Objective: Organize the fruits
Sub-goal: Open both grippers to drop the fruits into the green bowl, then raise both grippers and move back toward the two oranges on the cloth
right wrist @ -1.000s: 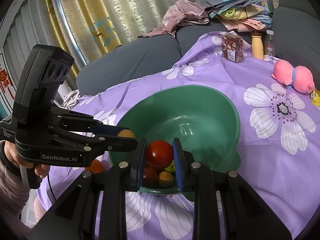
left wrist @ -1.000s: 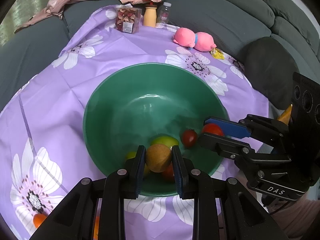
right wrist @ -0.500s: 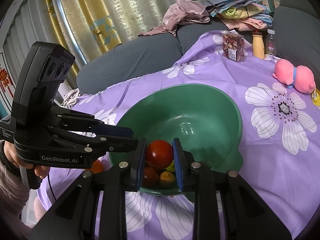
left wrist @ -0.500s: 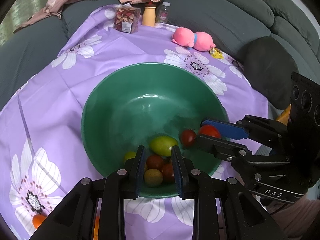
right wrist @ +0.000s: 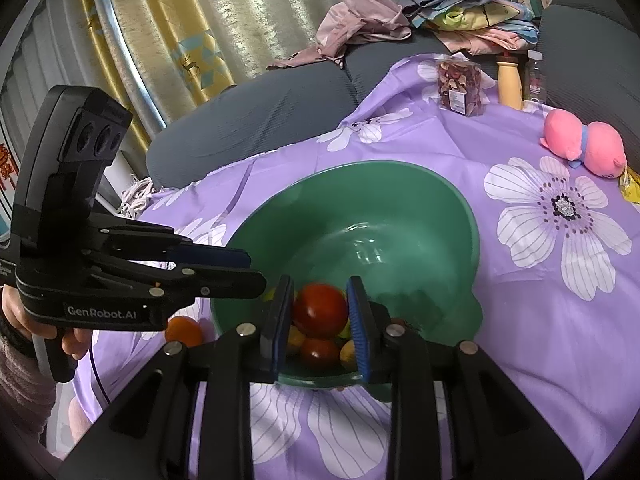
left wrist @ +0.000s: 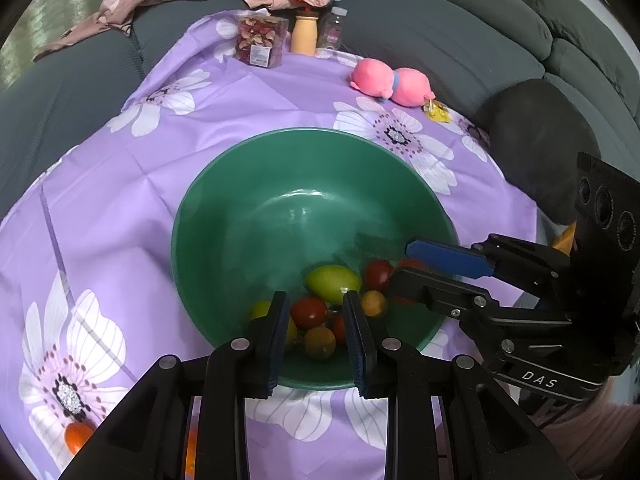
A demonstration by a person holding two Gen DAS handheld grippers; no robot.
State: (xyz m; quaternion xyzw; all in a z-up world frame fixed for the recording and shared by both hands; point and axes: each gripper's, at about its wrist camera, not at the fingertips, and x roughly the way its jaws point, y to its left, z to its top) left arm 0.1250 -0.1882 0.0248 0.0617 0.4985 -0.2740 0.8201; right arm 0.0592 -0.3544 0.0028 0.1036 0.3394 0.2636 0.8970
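A green bowl point(left wrist: 240, 200) point(right wrist: 448, 216) sits on the purple flowered cloth and holds several small fruits: a green-yellow one point(left wrist: 333, 282), red tomatoes point(left wrist: 308, 312) and a brown one point(left wrist: 319, 342). My left gripper point(left wrist: 314, 300) hangs over the bowl's near rim, open and empty. My right gripper point(right wrist: 320, 292) is shut on a red tomato point(right wrist: 320, 310) above the bowl's near rim. It also shows in the left wrist view point(left wrist: 416, 268). The left gripper shows in the right wrist view point(right wrist: 248, 268).
Orange fruits lie on the cloth left of the bowl point(left wrist: 78, 436) point(right wrist: 184, 330). At the far edge stand a snack box point(left wrist: 260, 42), a wooden bottle point(left wrist: 304, 34) and a pink plush toy point(left wrist: 390, 82). A grey sofa surrounds the table.
My left gripper let go of the brown fruit, which dropped into the bowl among the others. The right gripper stays shut on the red tomato over the bowl.
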